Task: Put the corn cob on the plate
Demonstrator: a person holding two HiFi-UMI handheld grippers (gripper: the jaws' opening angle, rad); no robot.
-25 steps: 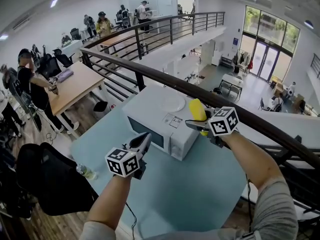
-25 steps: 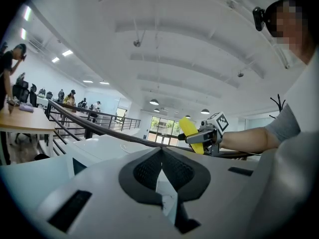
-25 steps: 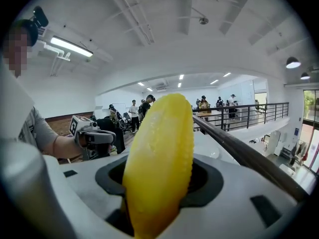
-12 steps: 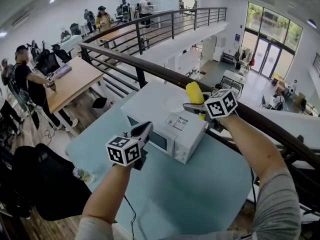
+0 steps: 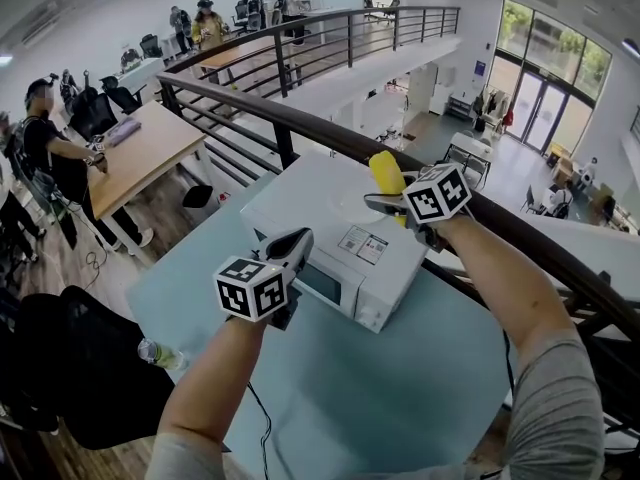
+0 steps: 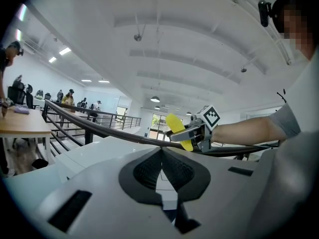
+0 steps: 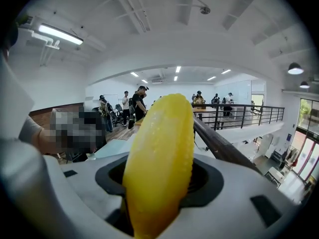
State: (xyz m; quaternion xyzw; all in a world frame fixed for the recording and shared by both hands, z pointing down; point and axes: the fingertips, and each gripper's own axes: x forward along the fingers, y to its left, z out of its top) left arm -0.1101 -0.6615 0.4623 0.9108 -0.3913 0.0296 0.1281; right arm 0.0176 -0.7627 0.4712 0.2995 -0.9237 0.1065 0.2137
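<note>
Two tools show in the head view, one in each of the person's hands. The right tool (image 5: 373, 202) pinches the corn cob (image 5: 384, 172). In the right gripper view the yellow cob fills the gap between the pads, which press on it from both sides. The cob stands nearly upright, leaning a little toward 11 o'clock, and most of its length rises above the jaws. It hangs in the air over the 2 o'clock corner of the white microwave (image 5: 310, 208), in front of the dark handrail (image 5: 330, 140).

The left tool (image 5: 298, 238) sits at about 7 o'clock of the microwave. Its jaws are pressed together at the tips with nothing between them, and it points toward 1 o'clock at the microwave's front. Whether it touches the microwave cannot be told. The microwave stands on the pale blue counter (image 5: 400, 388), whose bare top spreads toward 5 o'clock. In the left gripper view the right tool and its cob appear at 1 o'clock beyond the closed tips.
</note>
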